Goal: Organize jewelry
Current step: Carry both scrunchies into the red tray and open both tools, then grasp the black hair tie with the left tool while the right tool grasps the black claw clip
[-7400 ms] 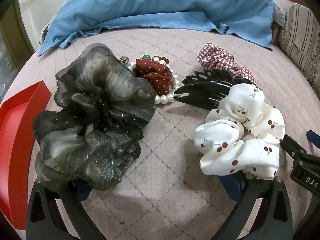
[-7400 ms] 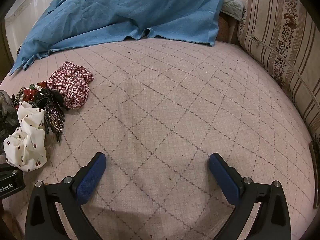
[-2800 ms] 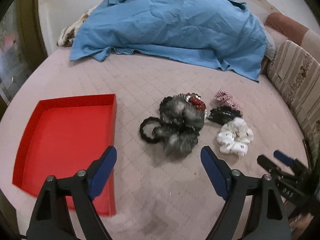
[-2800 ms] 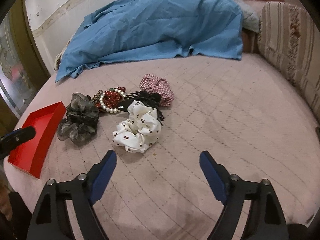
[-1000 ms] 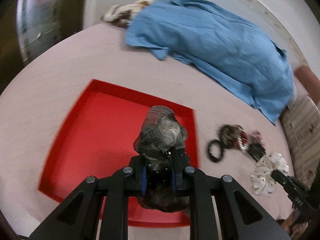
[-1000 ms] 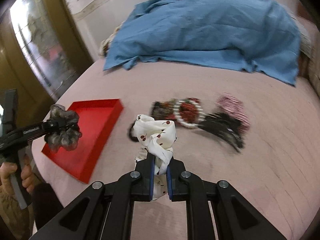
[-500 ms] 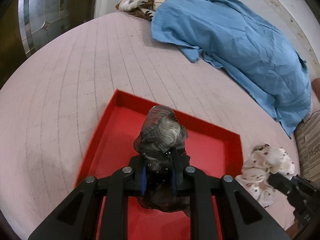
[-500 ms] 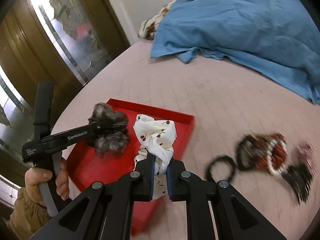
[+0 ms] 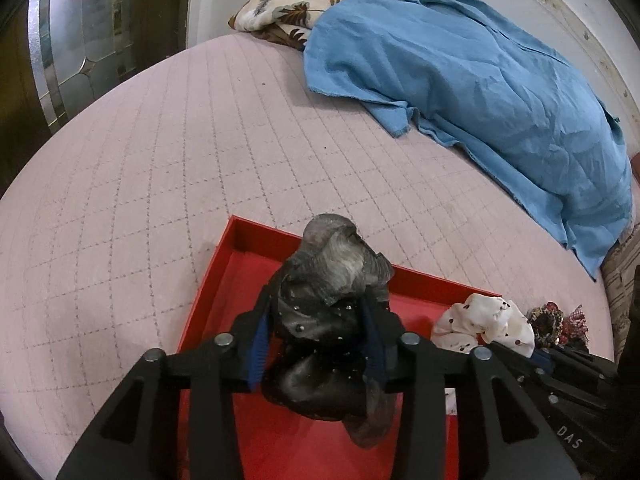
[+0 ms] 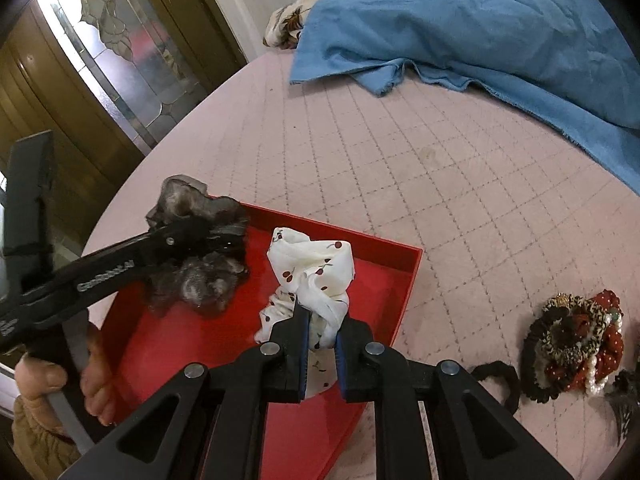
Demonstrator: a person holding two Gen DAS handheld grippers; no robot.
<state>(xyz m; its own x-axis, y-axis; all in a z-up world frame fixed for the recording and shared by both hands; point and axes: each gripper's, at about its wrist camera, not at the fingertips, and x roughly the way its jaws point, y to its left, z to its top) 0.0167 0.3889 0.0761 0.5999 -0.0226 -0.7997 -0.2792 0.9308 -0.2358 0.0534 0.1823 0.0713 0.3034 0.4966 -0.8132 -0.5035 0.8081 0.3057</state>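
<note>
My left gripper (image 9: 316, 316) is shut on a sheer grey scrunchie (image 9: 328, 280) and holds it over the red tray (image 9: 248, 272); its jaws have spread a little but still press the fabric. It also shows in the right wrist view (image 10: 192, 240). My right gripper (image 10: 322, 320) is shut on a white cherry-print scrunchie (image 10: 312, 272) above the tray's (image 10: 384, 296) right part. That scrunchie shows in the left wrist view (image 9: 484, 324).
A pile of hair ties with a pearl bracelet (image 10: 576, 332) and a black elastic (image 10: 496, 380) lie on the pink quilt right of the tray. A blue cloth (image 9: 480, 76) covers the back. A glass door (image 10: 120, 60) stands left.
Both grippers have moved further over the tray with their scrunchies. The left jaws have spread slightly around the grey scrunchie. The white scrunchie now hangs over the tray's right side.
</note>
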